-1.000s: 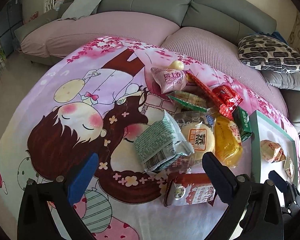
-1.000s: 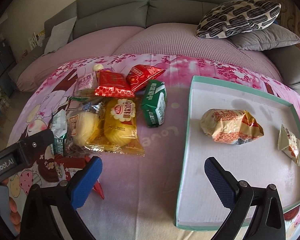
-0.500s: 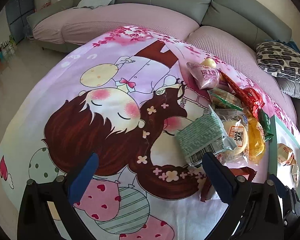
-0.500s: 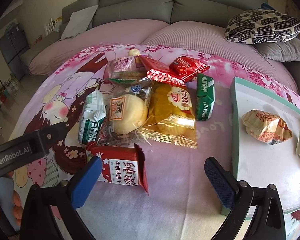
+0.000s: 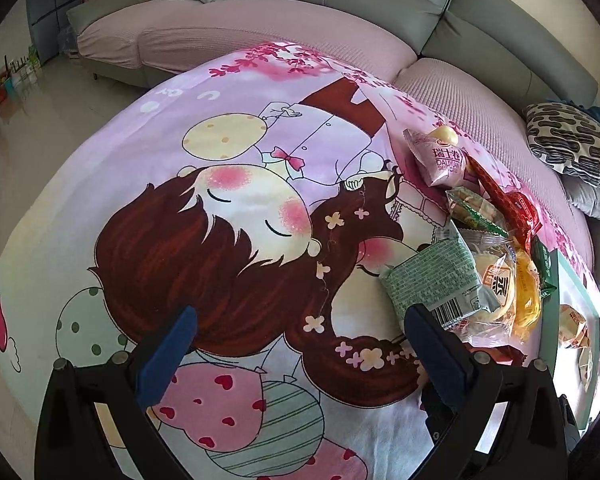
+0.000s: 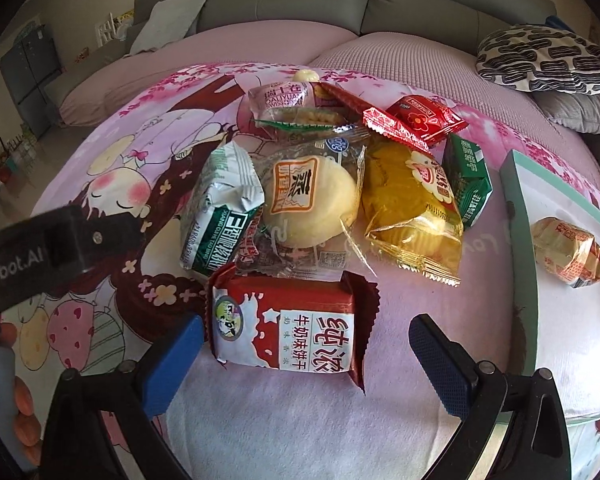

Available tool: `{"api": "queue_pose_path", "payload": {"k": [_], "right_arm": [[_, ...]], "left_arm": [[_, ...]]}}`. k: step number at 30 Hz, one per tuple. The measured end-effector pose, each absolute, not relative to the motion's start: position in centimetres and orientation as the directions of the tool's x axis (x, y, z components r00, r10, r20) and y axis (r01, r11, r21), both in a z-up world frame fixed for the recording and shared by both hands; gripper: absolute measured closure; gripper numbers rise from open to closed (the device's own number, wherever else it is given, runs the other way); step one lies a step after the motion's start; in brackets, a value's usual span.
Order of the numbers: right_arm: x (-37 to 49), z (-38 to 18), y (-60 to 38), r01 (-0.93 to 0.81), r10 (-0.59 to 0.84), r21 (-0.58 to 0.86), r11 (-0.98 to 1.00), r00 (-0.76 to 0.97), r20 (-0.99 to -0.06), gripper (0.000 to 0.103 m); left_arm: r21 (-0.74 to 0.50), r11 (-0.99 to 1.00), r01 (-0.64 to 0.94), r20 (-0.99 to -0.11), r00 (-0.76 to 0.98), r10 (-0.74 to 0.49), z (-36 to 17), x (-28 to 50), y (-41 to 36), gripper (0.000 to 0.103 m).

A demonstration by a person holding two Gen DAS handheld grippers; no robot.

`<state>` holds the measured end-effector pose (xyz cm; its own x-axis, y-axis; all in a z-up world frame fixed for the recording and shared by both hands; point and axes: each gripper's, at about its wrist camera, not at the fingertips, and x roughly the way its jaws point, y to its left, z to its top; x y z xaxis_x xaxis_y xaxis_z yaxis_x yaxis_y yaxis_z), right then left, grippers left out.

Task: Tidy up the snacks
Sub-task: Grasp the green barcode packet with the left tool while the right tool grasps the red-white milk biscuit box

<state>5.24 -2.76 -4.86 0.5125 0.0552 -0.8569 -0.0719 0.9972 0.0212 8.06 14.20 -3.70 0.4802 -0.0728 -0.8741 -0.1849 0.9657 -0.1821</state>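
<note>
Lining up my right gripper (image 6: pixel 304 354), jaws wide and empty, on the red milk biscuit pack (image 6: pixel 290 322) at the snack pile's near edge. Light, crinkly, crushable; I'd pinch its short sides. Left gripper (image 5: pixel 296 354) wide, idle.

Snack pile sits on the cartoon-print cloth (image 6: pixel 260 432), left of the tray (image 6: pixel 520 264). Milk biscuit pack (image 6: pixel 288 320) lies nearest, in front of the round bun pack (image 6: pixel 312 200). Foil cracker pack (image 6: pixel 220 216) left of the bun, cake pack (image 6: pixel 412 208) right of it. One wrapped snack (image 6: pixel 568 252) lies in the tray. Sofa (image 6: pixel 340 4) behind.
</note>
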Motion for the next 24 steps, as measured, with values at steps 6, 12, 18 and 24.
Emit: {"api": "queue_pose_path", "payload": {"k": [6,12,18,24], "right_arm": [[5.7,-5.3,-3.7,-0.022,0.056,0.052,0.998,0.505,-0.861,0.000],[5.6,-5.2,-3.9,-0.019,0.050,0.046,0.999,0.517,-0.855,0.011],[5.5,-4.9,-4.8,-0.003,0.050,0.057,0.998,0.519,-0.853,0.026],[5.3,-4.8,-5.7,0.011,0.034,0.047,0.999,0.515,-0.857,0.030]], "left_arm": [[-0.209,0.960,-0.187,-0.858,0.506,-0.088,-3.2,8.1,14.2,0.000],[-0.268,0.945,-0.189,-0.833,0.537,-0.129,-2.4,8.7,14.1,0.000],[-0.314,0.937,-0.152,-0.825,0.532,-0.190,-2.7,9.9,12.2,0.000],[-0.384,0.916,-0.117,-0.805,0.529,-0.270,-3.2,10.7,10.7,0.000]]}}
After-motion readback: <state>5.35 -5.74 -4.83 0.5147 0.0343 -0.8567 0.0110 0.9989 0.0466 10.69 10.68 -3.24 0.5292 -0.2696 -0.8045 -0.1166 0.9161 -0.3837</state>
